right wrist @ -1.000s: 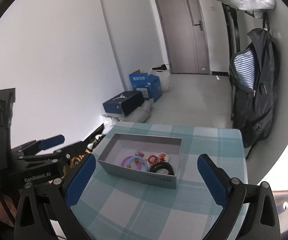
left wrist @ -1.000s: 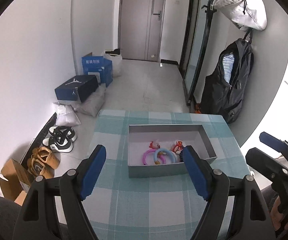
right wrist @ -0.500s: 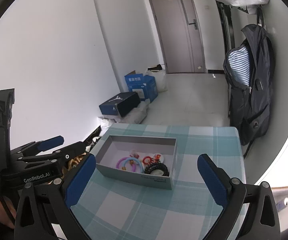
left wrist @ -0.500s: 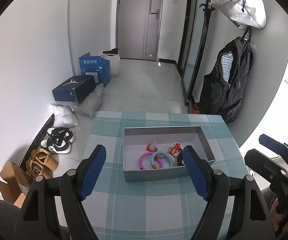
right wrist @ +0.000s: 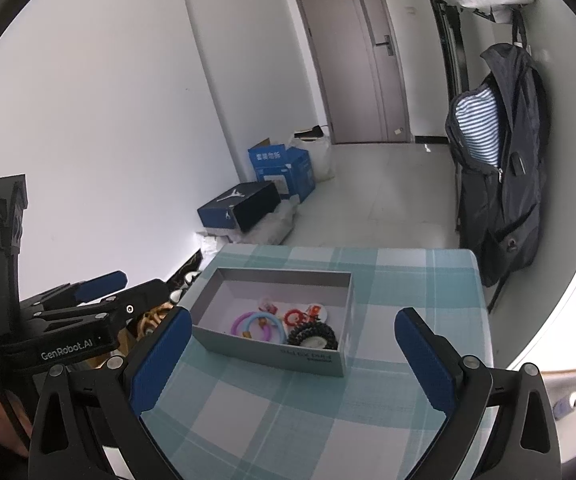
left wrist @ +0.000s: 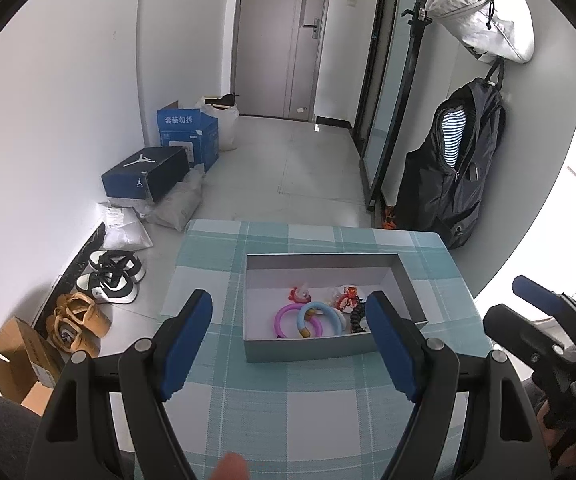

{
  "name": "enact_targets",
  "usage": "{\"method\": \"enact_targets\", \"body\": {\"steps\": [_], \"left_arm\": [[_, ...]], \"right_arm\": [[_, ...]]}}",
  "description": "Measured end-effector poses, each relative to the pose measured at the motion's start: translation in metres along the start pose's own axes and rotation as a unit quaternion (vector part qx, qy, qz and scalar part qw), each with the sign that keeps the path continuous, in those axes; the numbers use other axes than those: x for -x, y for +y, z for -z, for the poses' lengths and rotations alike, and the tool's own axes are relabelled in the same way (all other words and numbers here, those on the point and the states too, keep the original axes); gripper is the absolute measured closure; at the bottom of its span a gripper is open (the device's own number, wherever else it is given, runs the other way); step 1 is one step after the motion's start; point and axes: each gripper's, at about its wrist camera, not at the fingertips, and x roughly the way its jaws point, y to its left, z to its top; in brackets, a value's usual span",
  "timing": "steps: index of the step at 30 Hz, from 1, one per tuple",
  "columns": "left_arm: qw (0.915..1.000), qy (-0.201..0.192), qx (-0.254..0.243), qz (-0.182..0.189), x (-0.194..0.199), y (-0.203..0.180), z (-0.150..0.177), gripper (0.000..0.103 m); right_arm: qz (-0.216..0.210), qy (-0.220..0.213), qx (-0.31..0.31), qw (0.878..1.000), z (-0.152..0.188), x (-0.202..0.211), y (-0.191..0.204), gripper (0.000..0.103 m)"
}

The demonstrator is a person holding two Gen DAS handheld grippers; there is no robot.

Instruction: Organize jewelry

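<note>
A shallow grey cardboard box [left wrist: 329, 350] sits open-topped in the middle of the left wrist frame on a teal-and-white checked tablecloth [left wrist: 288, 412], and the jewelry lies bunched in its lower right part: a pink plastic ring [left wrist: 282, 320] overlapping a light blue plastic ring [left wrist: 327, 314], a small red-and-white charm [left wrist: 347, 300] above them, and a black beaded bracelet [left wrist: 355, 318] against the right side. The left gripper [left wrist: 289, 346] hangs low in that frame, its blue-padded fingers [left wrist: 186, 344] spread wide and grasping nothing, one either side of the box's near wall. The right gripper [right wrist: 288, 360] in the right wrist frame is likewise released, its blue pads [right wrist: 423, 360] far apart and empty below the box [right wrist: 272, 350], whose front face carries small print too blurred to read. At the left of that frame the other tool's black body reads "GenRobot.AI" [right wrist: 68, 352]. In the upper left of the left wrist view a dark blue shoebox [left wrist: 146, 174] bears a white Jumpman logo, and behind it a blue carton [left wrist: 188, 136] shows white Chinese characters. A black backpack [left wrist: 453, 172] with striped fabric inside hangs at right, under a white drawstring bag [left wrist: 487, 20]
</note>
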Motion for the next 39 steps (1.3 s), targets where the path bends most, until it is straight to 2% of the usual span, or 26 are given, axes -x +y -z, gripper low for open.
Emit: {"method": "enact_targets", "body": {"steps": [39], "left_arm": [[1.0000, -0.005, -0.006, 0.005, 0.0016, -0.0020, 0.0000, 0.027]], "right_arm": [[0.003, 0.003, -0.003, 1.000, 0.0010, -0.0007, -0.0004, 0.000]]}}
